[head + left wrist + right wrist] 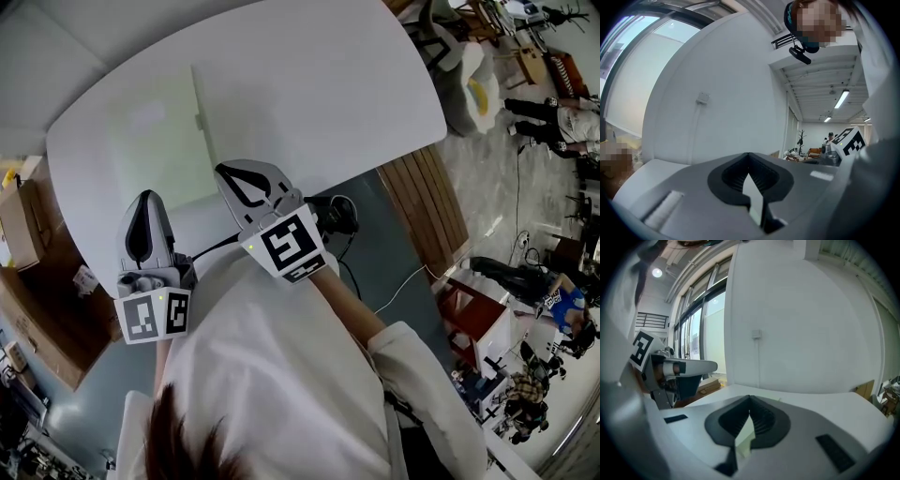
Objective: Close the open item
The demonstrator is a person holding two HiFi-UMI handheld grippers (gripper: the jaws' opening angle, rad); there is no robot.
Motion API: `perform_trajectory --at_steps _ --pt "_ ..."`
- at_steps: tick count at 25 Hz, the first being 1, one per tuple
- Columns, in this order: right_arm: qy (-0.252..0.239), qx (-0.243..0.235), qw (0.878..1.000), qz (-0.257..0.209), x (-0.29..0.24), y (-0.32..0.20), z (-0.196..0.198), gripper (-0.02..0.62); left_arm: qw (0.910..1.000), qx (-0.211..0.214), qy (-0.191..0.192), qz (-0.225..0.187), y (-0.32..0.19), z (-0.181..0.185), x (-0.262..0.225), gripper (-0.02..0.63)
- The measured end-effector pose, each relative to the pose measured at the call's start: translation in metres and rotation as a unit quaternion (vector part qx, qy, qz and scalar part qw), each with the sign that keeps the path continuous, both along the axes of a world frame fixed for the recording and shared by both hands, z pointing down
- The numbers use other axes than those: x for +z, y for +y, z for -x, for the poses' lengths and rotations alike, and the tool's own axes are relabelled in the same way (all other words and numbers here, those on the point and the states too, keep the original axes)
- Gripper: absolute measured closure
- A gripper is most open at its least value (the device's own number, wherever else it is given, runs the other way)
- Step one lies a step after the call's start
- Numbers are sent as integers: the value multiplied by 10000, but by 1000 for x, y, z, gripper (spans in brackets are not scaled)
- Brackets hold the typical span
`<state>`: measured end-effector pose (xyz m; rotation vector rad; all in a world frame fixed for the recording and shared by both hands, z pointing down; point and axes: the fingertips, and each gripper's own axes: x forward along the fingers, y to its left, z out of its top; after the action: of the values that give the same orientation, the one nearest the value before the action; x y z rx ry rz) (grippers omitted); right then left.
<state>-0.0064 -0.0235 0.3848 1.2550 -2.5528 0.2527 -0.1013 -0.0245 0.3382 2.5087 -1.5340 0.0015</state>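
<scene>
A white hinged case lies open on the white table (394, 84). Its pale flat half (159, 141) lies on the table and its white lid (281, 103) stands up, with a small tab (199, 120) on its edge. The lid (717, 93) fills the left gripper view, and in the right gripper view the lid (797, 324) rises just ahead. My left gripper (143, 202) sits at the table's near edge, shut and empty; its jaws (749, 159) meet at the tip. My right gripper (230, 173) hovers by the case's near edge, its jaws (750, 401) also shut on nothing.
Cardboard boxes (23, 225) stand on the floor at the left. A slatted wooden bench (422, 206) runs along the table's right side. A black object with a cable (337, 214) lies under the table edge. People and furniture fill the far right.
</scene>
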Motion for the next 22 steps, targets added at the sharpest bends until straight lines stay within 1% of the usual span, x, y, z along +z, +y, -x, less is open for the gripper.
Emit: perform_trajectory --at_steps 8,13,16,19,22 --pt "34 -75 10000 -15 2 -8 2 591 9995 -307 19 15 -6 20 3 597" --pt "80 -135 9999 -5 3 -11 4 591 9992 -395 65 80 -13 23 5 597" --pt "110 -135 9998 94 8 -8 7 591 9990 -395 86 169 -13 22 8 597" --pt "154 -202 9992 317 4 2 23 591 9990 -323 -34 300 -9 25 1 597" --pt "206 -345 9989 254 -11 1 35 591 9994 -202 -94 262 -19 19 -14 597"
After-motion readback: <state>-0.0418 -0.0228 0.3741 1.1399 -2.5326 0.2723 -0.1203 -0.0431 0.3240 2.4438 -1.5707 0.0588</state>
